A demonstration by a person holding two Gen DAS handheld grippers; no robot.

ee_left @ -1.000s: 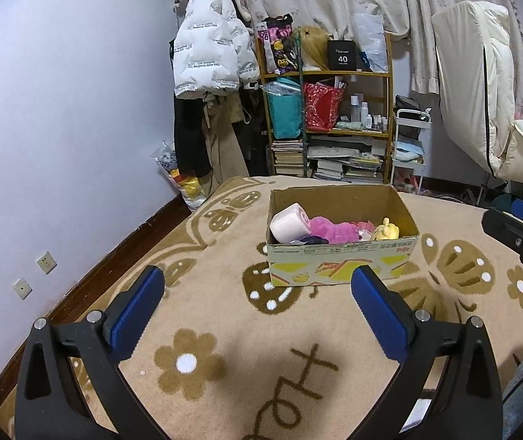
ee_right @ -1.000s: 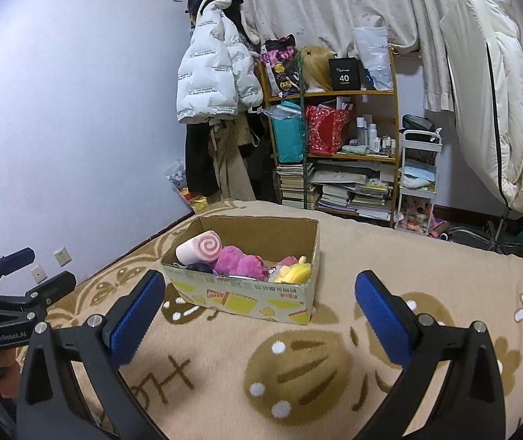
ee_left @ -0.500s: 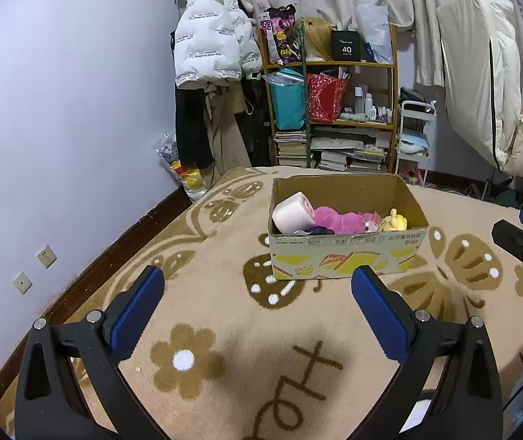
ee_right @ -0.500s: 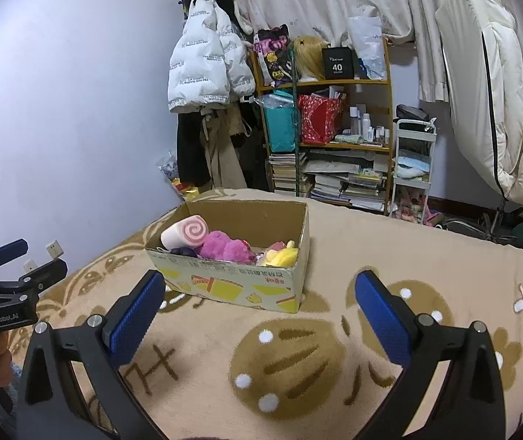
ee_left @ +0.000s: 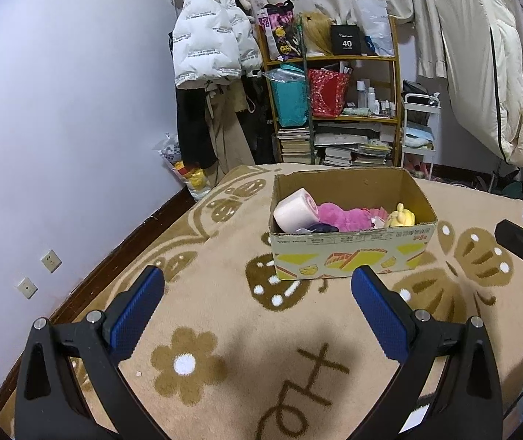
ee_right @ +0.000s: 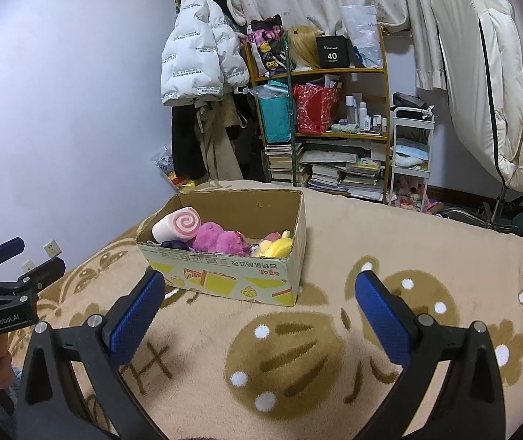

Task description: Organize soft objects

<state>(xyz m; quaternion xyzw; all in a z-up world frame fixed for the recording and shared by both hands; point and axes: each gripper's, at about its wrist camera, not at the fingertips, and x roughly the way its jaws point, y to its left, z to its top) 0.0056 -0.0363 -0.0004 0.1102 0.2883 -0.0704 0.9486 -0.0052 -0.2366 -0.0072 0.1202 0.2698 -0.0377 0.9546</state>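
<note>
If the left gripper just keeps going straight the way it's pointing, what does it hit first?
Most likely the cardboard box: its printed front wall sits dead ahead between the open fingers of the left gripper. Only bare carpet lies before it, though if the aim dips, the carpet comes first; depth is hard to judge.

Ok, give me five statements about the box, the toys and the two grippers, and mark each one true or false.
1. The cardboard box stands open on the patterned blanket. True.
2. The left gripper is shut on a toy. False: it is open and holds nothing.
3. The pink swirl roll lies in the box at its left end. True.
4. The yellow plush lies on the blanket outside the box. False: it is inside the box, at the right end.
5. The right gripper is open and short of the box. True.
</note>
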